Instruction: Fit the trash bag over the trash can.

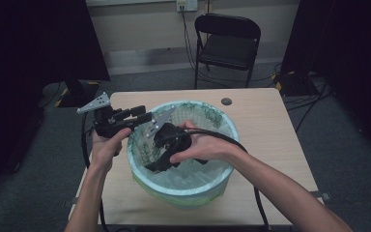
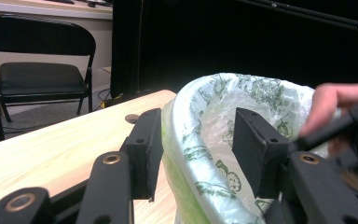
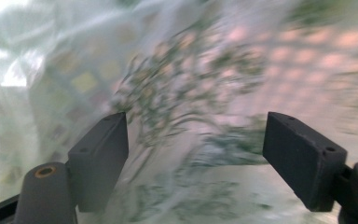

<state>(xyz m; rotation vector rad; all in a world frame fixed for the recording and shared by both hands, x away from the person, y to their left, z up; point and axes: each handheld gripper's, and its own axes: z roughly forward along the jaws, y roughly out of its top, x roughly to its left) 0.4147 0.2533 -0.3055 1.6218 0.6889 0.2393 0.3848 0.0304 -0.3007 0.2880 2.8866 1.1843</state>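
A round bin [image 1: 183, 188] lined with a leaf-printed plastic bag [image 1: 207, 113] stands on the wooden table [image 1: 270, 130]. My left gripper [image 1: 144, 116] reaches the bin's left rim. In the left gripper view, this left gripper [image 2: 196, 135] is open and straddles the bag's rim [image 2: 261, 93], one jaw outside and one inside, with no clear pinch. My right gripper [image 1: 155, 166] is down inside the bin, pointing toward its near-left wall. Seen from its own view, the right gripper [image 3: 196, 149] is open with nothing between the jaws, facing the blurred bag lining [image 3: 191, 70].
A black folding chair [image 1: 227, 43] stands beyond the table's far edge. A small round hole [image 1: 226, 101] sits in the tabletop behind the bin. Cables trail off the table's near side. Bare wood lies to the right of the bin.
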